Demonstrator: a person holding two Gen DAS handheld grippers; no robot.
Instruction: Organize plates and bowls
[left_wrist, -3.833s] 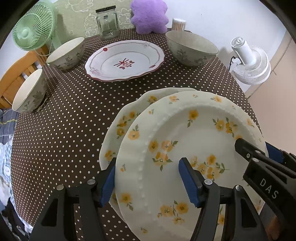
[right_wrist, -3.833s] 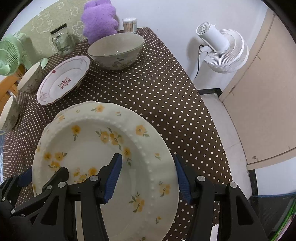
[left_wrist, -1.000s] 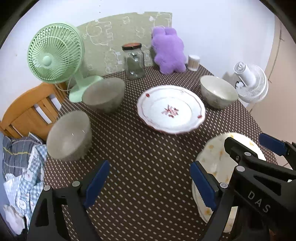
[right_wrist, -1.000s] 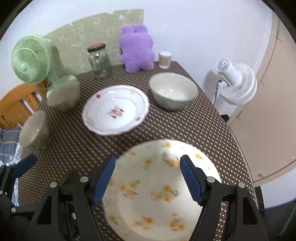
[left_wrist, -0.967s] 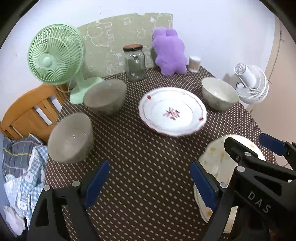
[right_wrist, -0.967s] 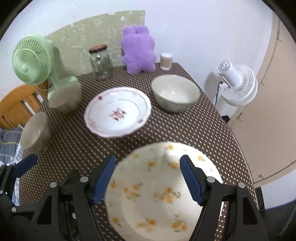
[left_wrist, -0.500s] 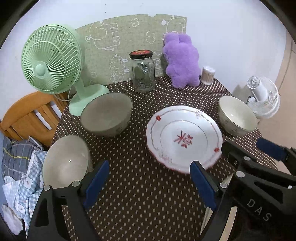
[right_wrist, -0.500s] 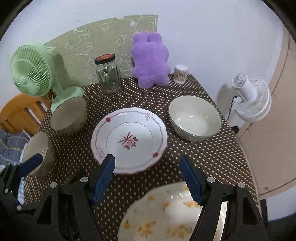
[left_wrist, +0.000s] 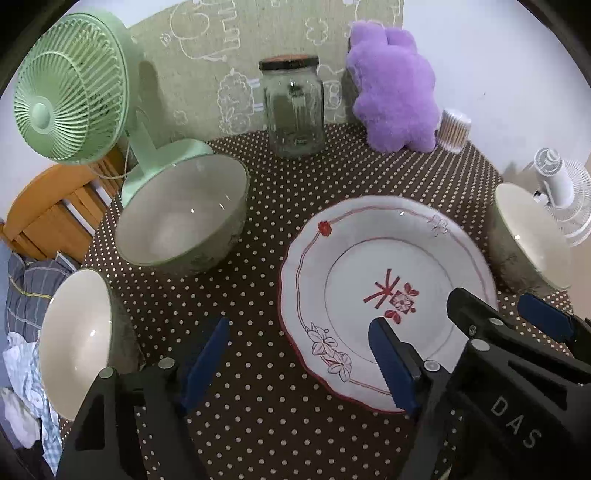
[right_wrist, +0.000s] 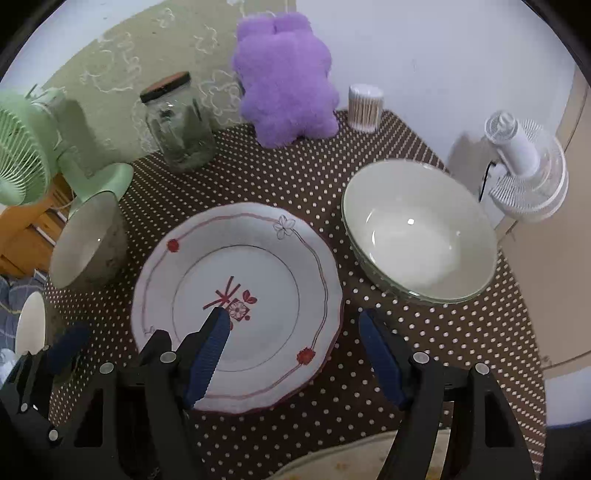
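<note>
A white plate with red trim (left_wrist: 388, 299) (right_wrist: 236, 306) lies on the dotted brown tablecloth (left_wrist: 295, 192). My left gripper (left_wrist: 299, 362) is open, its right finger over the plate's near rim. My right gripper (right_wrist: 295, 350) is open over the plate's near right edge. Two grey bowls (left_wrist: 184, 210) (left_wrist: 77, 339) sit at the left, a third bowl (right_wrist: 417, 236) at the right. The rim of the yellow-flowered plates (right_wrist: 369, 458) shows at the bottom of the right wrist view.
A green fan (left_wrist: 70, 88), a glass jar (left_wrist: 293, 107), a purple plush toy (left_wrist: 391, 88) and a swab container (right_wrist: 364, 107) stand along the back. A white fan (right_wrist: 524, 170) stands beyond the table's right edge. A wooden chair (left_wrist: 51, 210) is at the left.
Both grippers let go of the yellow-flowered plates, which now lie stacked, and moved forward over the red-trimmed plate. Both stay open.
</note>
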